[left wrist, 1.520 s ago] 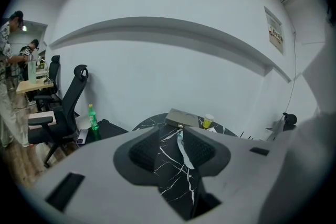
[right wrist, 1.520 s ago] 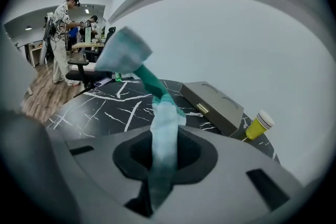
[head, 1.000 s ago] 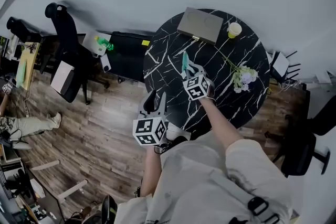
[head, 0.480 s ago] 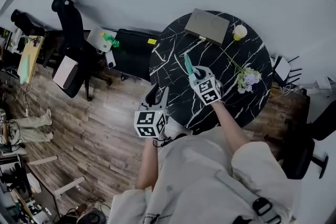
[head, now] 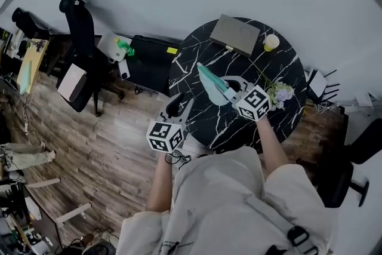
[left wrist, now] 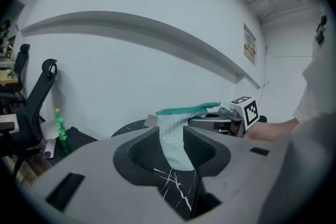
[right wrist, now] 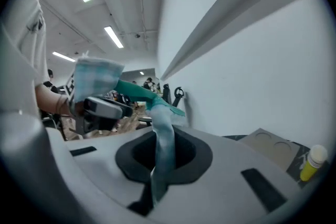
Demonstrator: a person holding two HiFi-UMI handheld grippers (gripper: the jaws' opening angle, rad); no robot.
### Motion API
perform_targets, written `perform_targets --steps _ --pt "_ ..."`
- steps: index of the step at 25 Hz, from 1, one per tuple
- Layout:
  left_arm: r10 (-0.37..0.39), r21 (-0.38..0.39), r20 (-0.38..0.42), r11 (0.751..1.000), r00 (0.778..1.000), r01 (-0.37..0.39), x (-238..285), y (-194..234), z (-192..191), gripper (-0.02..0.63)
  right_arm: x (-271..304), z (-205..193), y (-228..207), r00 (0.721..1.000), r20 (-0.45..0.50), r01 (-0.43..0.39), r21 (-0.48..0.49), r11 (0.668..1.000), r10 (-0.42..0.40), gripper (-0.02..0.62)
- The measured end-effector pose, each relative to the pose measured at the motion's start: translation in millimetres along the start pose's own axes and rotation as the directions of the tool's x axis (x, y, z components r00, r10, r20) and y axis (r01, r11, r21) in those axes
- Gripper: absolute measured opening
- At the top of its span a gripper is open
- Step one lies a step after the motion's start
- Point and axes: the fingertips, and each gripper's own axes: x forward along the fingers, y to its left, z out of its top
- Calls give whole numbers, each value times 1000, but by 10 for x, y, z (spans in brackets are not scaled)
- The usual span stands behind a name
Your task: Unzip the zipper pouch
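Pouch in the air above the table
Your left gripper hovers at the table's near edge, jaws spread and empty; farther in, over the table, your right gripper is clenched on the pouch's end.

No writing can be read anywhere. A small wall notice seems to carry print, but it is too small to make out.

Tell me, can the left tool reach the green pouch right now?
Probably yes. The right tool holds the pouch up over the table, and the left tool points its open jaws straight at it, with nothing in between.
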Motion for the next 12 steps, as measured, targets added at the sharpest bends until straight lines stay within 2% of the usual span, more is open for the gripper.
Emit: perform_targets --steps 2,5,9,12 --pt "-35 -5 7 999 999 35 50 -38 42 152 -76 157 112 992 49 -114 -4 993 114 12" --pt "-78 3 -1 997 997 78 112 -101 78 153 -188 331 238 964 96 -248 -16 969 249 11" --pt "-147 -29 22 989 989 148 147 -172 144 155 -363 460 370 910 135 -394 -12 919 392 12" --pt "-205 -87 36 974 978 207 183 -194 154 178 -483 500 463 861 155 -490 -9 872 485 11"
